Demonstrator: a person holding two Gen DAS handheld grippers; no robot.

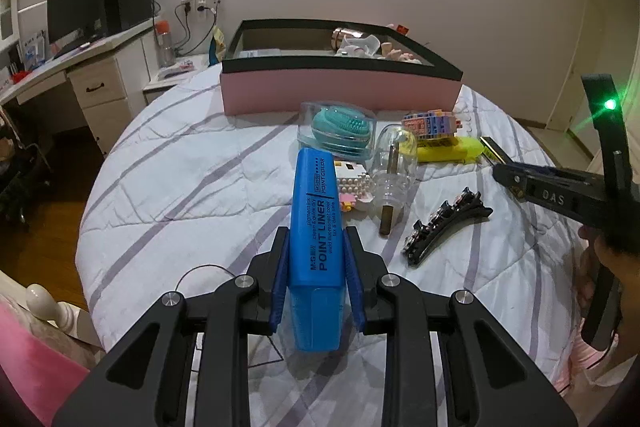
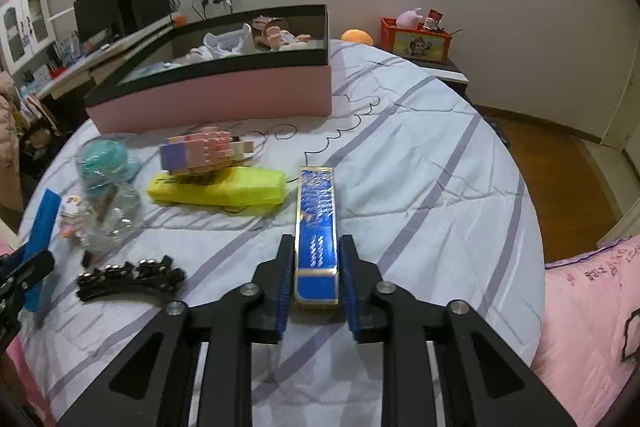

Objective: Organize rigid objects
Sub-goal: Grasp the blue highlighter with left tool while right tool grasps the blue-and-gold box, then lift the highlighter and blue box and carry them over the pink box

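At the bed's (image 2: 420, 155) far edge the pink box (image 2: 224, 99) with a black rim holds a doll (image 2: 276, 33) and white pieces. The left tongs (image 1: 316, 267) are clamped on a blue highlighter (image 1: 316, 227) above the quilt. The right tongs (image 2: 316, 271) press a blue, gold-edged flat case (image 2: 316, 227) lying beside the yellow case (image 2: 224, 189).
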